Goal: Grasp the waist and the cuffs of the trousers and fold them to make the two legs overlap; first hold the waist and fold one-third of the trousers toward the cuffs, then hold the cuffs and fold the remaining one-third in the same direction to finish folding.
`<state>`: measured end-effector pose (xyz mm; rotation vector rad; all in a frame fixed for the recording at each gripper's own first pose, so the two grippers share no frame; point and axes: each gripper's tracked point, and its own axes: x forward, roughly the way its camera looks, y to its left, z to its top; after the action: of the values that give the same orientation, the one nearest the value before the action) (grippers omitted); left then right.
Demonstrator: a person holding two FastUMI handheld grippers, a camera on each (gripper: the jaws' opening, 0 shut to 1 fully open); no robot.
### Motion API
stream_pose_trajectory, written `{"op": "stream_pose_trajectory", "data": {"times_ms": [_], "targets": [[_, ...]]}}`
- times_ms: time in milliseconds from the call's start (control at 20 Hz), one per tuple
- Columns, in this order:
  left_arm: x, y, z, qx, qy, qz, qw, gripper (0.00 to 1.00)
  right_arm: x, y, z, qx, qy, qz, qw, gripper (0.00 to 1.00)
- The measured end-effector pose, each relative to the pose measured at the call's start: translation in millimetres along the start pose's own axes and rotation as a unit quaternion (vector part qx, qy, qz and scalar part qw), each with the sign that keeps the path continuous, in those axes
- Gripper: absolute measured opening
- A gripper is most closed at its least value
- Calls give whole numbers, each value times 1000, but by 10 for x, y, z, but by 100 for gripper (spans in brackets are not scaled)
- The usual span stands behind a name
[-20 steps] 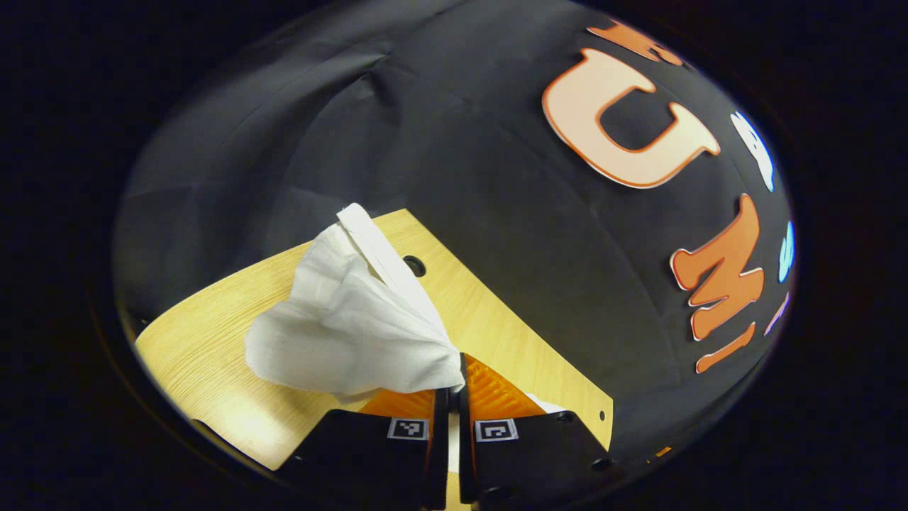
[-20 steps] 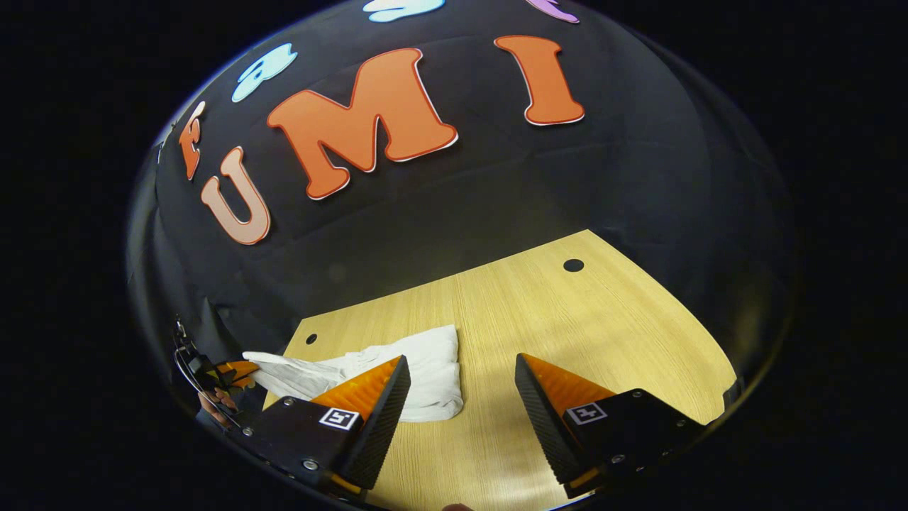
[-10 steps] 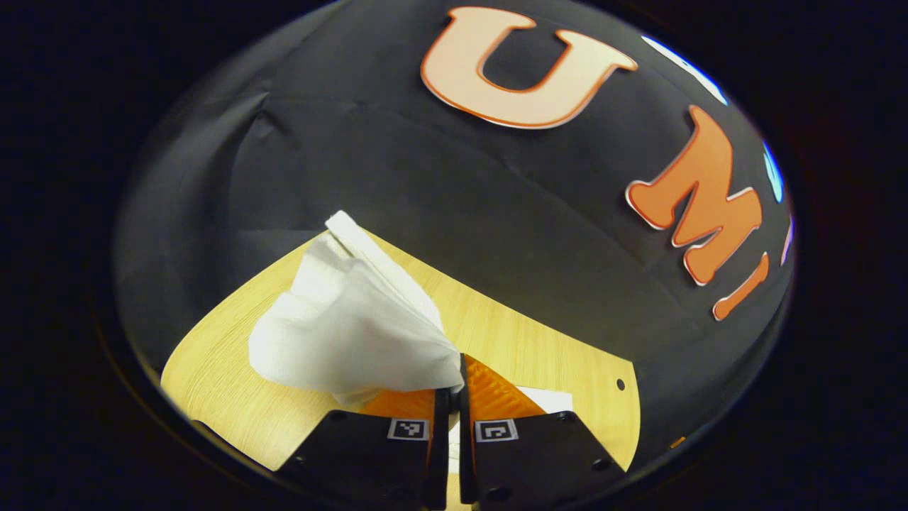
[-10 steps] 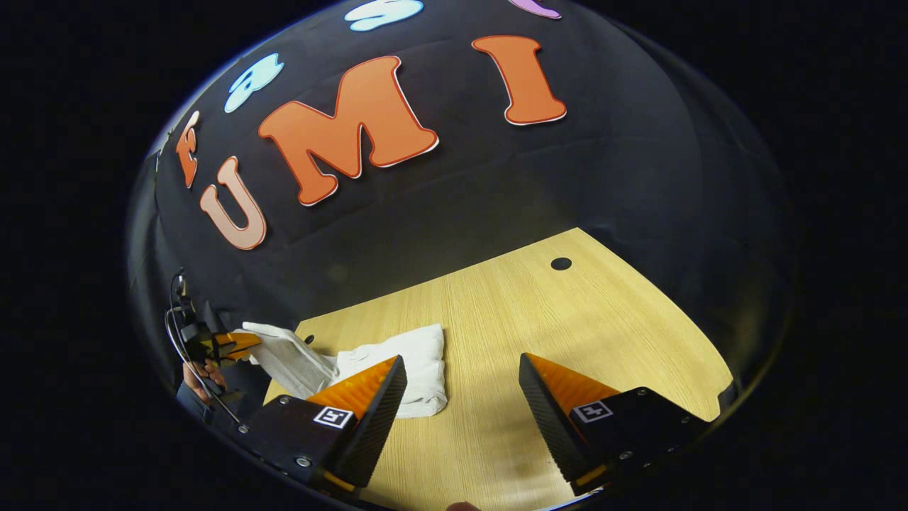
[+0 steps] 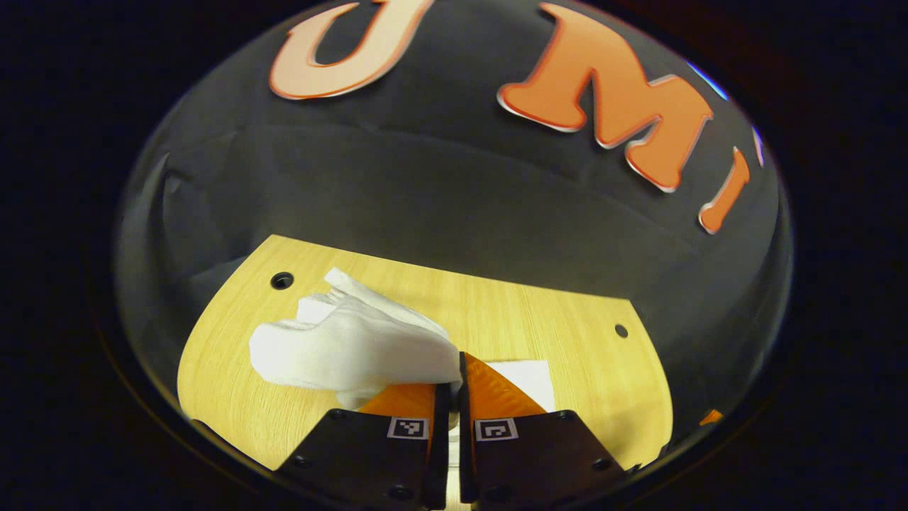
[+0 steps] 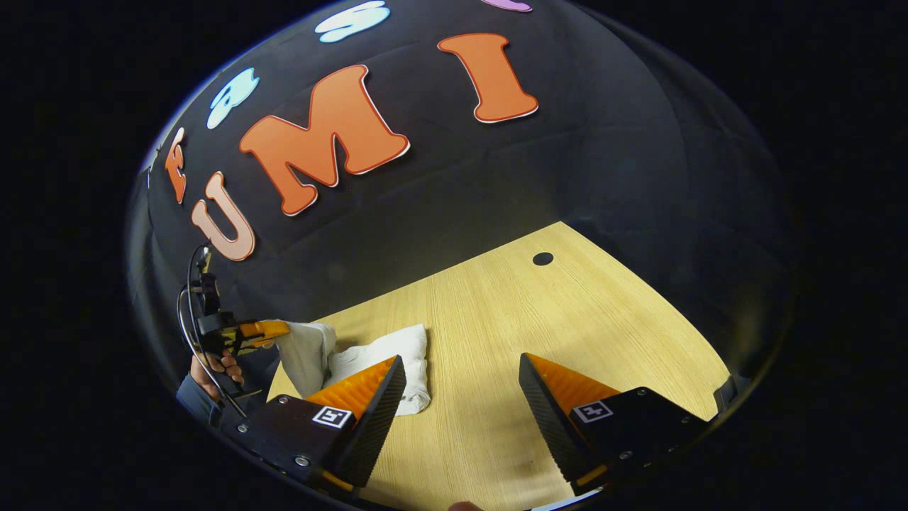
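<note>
Left gripper (image 5: 449, 387) pinches trousers (image 5: 355, 348) above the table (image 5: 553, 326); right gripper (image 6: 461, 383) gapes wide, idle. Risk: cloth slips, fold lands crooked.

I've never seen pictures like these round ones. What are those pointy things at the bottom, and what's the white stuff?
A person holds a grabbing tool in each hand, and each tool carries a small camera looking out along its two fingers. In the left gripper view, the left gripper has its fingers pinched shut on white trousers, lifting part of them off the wooden table. In the right gripper view, the right gripper hangs over the table with its fingers wide apart, holding nothing. Far off on its left you can see the other tool and the hand holding it, with the trousers trailing down to the table.
</note>
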<state>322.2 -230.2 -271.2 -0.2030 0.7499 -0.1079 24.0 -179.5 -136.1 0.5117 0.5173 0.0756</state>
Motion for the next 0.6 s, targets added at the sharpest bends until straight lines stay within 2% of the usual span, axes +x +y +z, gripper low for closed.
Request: {"op": "stream_pose_trajectory", "data": {"times_ms": [150,300,450,600], "targets": [[83,-349,-97,91,10,2,996,10,14,-94,-35,4,6,0,1000,97],[164,-647,-286,164,31,-26,986,12,31,-194,-63,6,12,-4,1000,97],[163,-818,-550,219,52,-54,973,12,49,-278,-45,9,13,-7,1000,97],[168,-997,-834,258,69,-86,960,18,61,-337,-44,10,17,-6,1000,97]]}}
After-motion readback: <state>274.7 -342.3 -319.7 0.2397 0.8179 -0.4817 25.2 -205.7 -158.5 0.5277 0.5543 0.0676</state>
